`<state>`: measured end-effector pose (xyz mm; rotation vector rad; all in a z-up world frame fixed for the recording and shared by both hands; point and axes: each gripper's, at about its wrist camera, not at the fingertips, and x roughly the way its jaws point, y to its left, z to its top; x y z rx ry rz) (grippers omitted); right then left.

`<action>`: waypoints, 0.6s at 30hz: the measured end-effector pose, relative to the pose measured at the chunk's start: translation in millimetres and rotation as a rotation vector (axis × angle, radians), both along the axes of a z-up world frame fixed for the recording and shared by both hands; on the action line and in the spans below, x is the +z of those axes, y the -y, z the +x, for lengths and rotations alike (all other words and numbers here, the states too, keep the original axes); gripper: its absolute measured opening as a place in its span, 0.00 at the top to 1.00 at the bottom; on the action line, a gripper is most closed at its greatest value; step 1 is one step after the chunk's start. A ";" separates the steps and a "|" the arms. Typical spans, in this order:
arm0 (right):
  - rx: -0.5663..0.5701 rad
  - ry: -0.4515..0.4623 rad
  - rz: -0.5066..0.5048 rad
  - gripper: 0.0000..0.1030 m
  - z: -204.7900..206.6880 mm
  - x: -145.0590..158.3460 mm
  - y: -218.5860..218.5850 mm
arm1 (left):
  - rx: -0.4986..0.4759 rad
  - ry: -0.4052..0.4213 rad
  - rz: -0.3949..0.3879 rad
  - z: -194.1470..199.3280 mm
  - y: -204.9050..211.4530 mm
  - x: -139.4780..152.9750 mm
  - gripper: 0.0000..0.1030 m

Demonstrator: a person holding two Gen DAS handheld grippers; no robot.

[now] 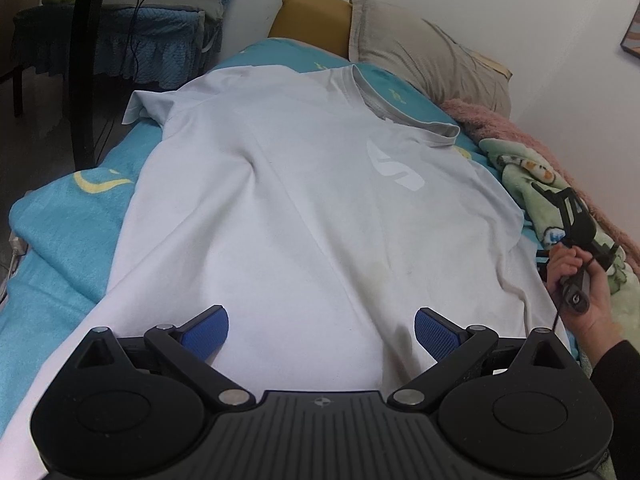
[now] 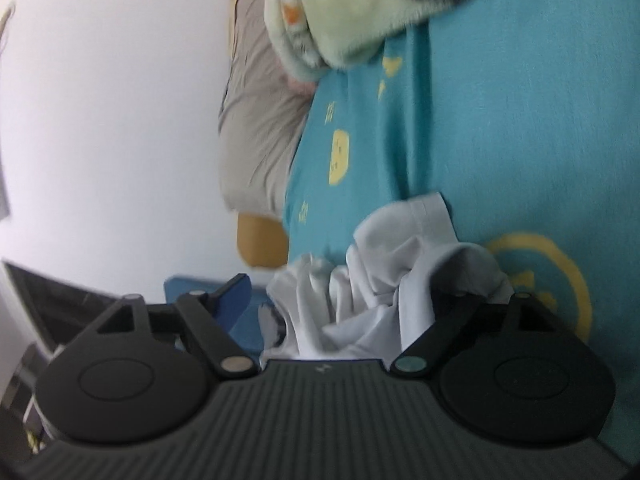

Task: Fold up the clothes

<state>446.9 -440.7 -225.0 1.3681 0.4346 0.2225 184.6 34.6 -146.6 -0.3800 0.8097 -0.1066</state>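
Observation:
A white T-shirt (image 1: 304,200) lies spread face up on the bed, collar toward the pillow, with a pale logo (image 1: 394,168) on its chest. My left gripper (image 1: 322,328) hovers over the shirt's lower part, open, its blue pads (image 1: 208,334) wide apart with nothing between them. At the shirt's right edge a hand holds my right gripper (image 1: 562,200). In the right wrist view, which is rolled sideways, that right gripper (image 2: 344,292) stands open. A bunched fold of the white shirt (image 2: 380,280) lies loose between the jaws and hides the right finger.
The bed has a teal sheet (image 1: 60,240) with yellow prints. A beige pillow (image 1: 420,52) and a mustard headboard (image 1: 312,16) are at the far end. A green cartoon blanket (image 1: 528,184) and a pink fuzzy one (image 1: 500,124) lie along the wall. A blue-covered chair (image 1: 120,40) stands at left.

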 end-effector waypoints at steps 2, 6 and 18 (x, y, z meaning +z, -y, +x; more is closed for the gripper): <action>-0.096 0.055 -0.047 0.21 -10.7 19.4 9.3 | -0.007 0.003 -0.012 -0.6 1.1 0.7 0.03; -0.274 0.090 -0.204 0.21 -41.9 58.4 29.5 | -0.017 0.011 -0.038 -2.1 -0.6 3.3 0.03; 0.023 -0.063 -0.893 0.22 -163.2 162.5 -46.9 | -0.093 0.092 -0.004 -19.5 6.0 26.8 0.06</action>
